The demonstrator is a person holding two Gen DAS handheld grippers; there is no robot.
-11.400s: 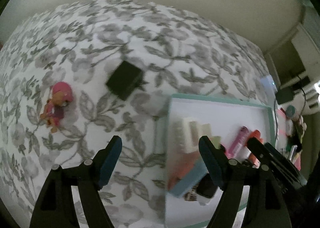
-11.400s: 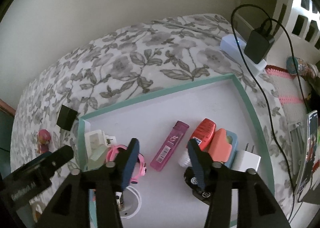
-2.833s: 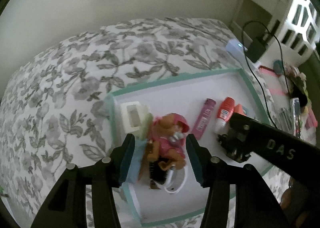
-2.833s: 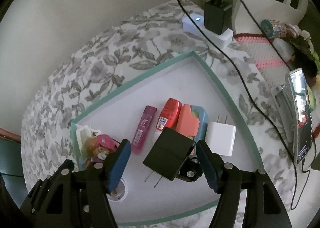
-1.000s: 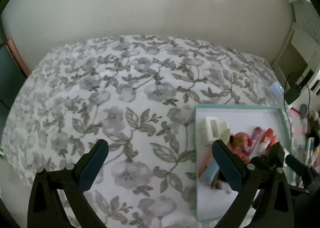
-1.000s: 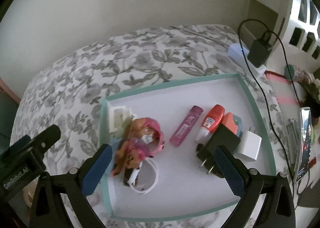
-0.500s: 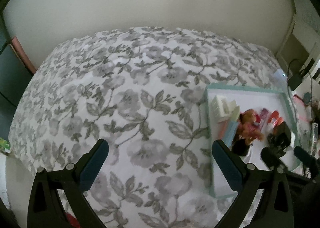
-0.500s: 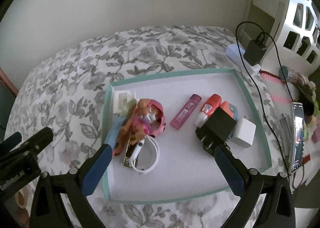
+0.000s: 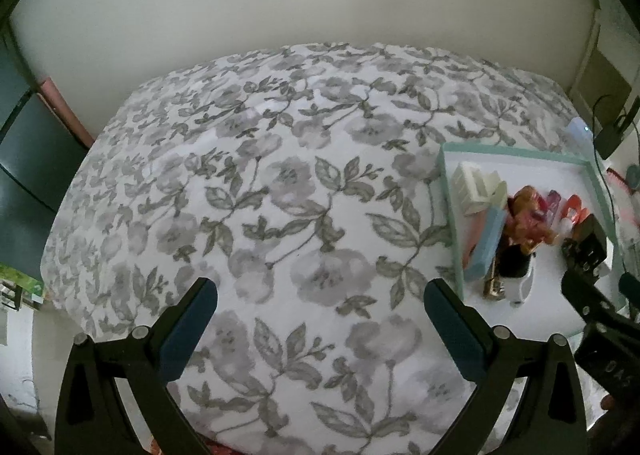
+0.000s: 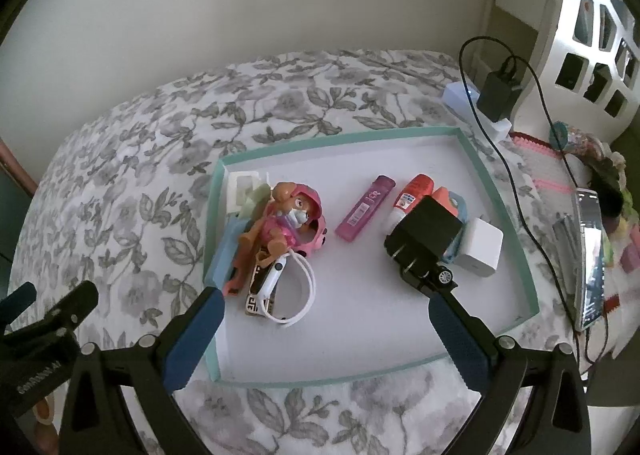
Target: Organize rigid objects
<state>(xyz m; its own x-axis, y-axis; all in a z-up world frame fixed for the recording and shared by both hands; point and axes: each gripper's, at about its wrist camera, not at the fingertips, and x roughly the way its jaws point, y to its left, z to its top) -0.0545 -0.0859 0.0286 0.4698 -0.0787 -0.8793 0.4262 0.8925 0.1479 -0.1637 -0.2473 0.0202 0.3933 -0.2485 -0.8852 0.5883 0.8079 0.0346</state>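
Note:
A teal-rimmed white tray (image 10: 516,239) lies on the floral bedspread (image 10: 132,191) and holds several items. A pink puppy figure (image 10: 286,219) lies at its left, over a white watch band (image 10: 296,291). A purple tube (image 10: 364,209), a red-capped bottle (image 10: 412,195), a black plug adapter (image 10: 426,237) and a white charger cube (image 10: 480,247) sit to the right. My right gripper (image 10: 326,329) hangs open above the tray's near edge, holding nothing. My left gripper (image 9: 320,321) is open over bare bedspread (image 9: 280,195), with the tray (image 9: 450,195) off to its right.
A wall runs behind the bed. Right of the tray are a black charger (image 10: 496,91) with a cable, a phone (image 10: 590,251) and a white cut-out shelf (image 10: 592,19). A dark cabinet (image 9: 24,159) stands past the bed's left edge.
Both grippers let go of the puppy figure and the black adapter into the tray, opened wide and pulled back. In the last half second both views drew slightly further away.

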